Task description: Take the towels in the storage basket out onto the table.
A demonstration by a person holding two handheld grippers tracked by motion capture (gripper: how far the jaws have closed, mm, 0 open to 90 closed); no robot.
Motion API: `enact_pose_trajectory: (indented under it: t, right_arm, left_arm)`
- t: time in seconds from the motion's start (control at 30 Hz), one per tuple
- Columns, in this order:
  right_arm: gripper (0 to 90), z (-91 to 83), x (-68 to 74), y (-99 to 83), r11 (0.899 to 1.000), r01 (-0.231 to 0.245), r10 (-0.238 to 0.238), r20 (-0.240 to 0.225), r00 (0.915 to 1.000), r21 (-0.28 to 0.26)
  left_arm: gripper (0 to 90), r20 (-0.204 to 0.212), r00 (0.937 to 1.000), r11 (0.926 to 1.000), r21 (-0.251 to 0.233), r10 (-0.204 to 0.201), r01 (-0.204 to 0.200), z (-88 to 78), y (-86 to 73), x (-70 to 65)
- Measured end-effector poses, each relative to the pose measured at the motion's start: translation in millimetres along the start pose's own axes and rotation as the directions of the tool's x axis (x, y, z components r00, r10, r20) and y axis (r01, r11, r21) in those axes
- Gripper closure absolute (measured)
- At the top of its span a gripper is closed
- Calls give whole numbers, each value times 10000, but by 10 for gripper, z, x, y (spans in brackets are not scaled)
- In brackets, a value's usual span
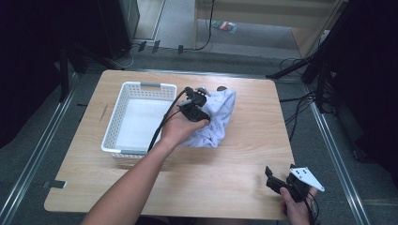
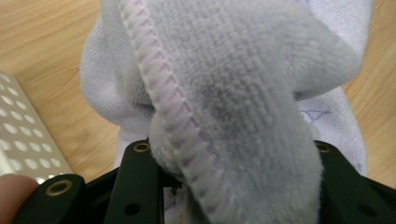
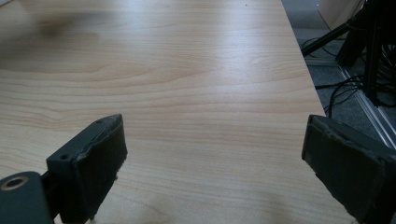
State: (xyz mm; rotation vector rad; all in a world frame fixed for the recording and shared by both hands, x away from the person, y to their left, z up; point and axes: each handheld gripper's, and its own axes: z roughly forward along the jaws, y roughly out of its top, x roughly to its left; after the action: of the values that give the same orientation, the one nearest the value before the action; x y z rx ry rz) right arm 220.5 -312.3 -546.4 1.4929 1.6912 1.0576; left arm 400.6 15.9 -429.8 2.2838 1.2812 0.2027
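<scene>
I see 1 white towel (image 1: 213,119) beside 1 white basket (image 1: 123,101) on the table (image 1: 244,164). L gripper (image 1: 199,101) is clamped on the towel w/ a fold bunched between its jaws; R gripper (image 3: 212,170) is spread wide, nothing in it.

L forearm is stretched fwd over table centre, left gripper (image 1: 199,101) clamped, wrist bent down. Right gripper (image 1: 281,180) is held low at near R edge, jaws spread wide, nothing betw. them.
</scene>
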Motion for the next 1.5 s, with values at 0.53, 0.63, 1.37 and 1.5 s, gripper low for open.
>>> enact_pose_trajectory:
  t: [0.53,0.63,1.37,1.5]
  right_arm:
    - [68,-1,0,0,10000,-11,11,-5,10000,-7]
    - [68,-1,1,0,10000,-18,18,-5,10000,-5]
    - [68,5,8,2,10000,35,-35,58,10000,17]
    - [68,7,9,2,10000,46,-47,79,10000,46]
  left_arm:
    - [12,869,9961,9992,-327,-181,210,27,-70,-127]
    - [1,769,9970,9991,-398,-82,113,-25,-84,-110]
    - [1,-864,9924,9807,-1826,-871,701,-713,-524,575]
    - [0,-981,9911,9774,-2000,-897,687,-829,-638,657]
